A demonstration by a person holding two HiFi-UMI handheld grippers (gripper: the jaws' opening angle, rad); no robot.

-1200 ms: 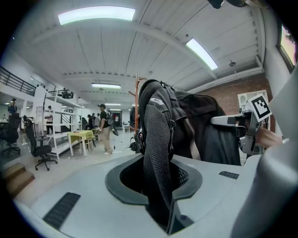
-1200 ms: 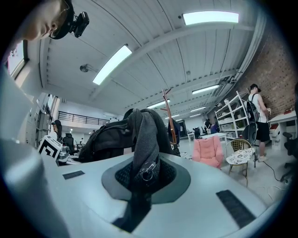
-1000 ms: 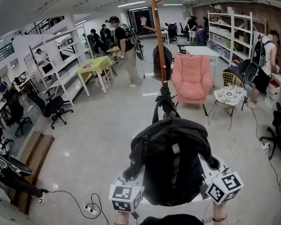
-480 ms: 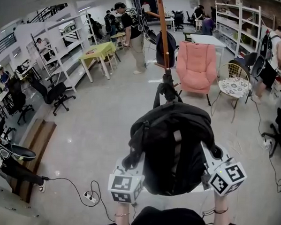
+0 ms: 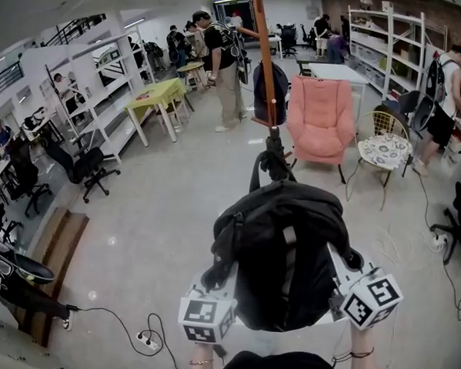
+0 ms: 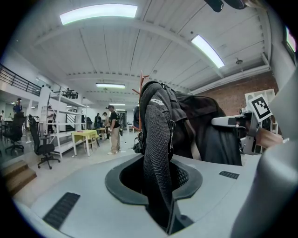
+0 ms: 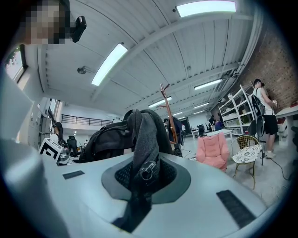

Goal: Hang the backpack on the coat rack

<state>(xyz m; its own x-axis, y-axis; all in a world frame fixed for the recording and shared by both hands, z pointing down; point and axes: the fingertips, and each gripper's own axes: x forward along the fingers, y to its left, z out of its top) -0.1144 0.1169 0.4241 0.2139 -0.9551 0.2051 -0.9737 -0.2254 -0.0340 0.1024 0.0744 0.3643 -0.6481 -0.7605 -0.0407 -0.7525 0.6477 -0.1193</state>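
Observation:
A black backpack point(image 5: 285, 252) hangs in the air between both grippers, low in the head view. My left gripper point(image 5: 214, 283) is shut on its padded mesh strap point(image 6: 156, 153). My right gripper point(image 5: 341, 270) is shut on the other strap point(image 7: 142, 158), which shows a metal ring. The wooden coat rack point(image 5: 264, 58) stands just beyond the pack, with a dark bag point(image 5: 270, 82) hanging on it. In the left gripper view the coat rack point(image 6: 141, 88) peeks over the pack, and in the right gripper view the coat rack point(image 7: 166, 111) rises right of it.
A pink armchair point(image 5: 320, 119) and a gold wire chair point(image 5: 382, 149) stand right of the rack. A yellow table point(image 5: 159, 99) and white shelving point(image 5: 111, 112) are at left. Several people stand around. A power strip with cable point(image 5: 147, 339) lies on the floor at lower left.
Both grippers have carried the backpack forward toward the coat rack, which now looms a little nearer. Both grips on the straps are unchanged.

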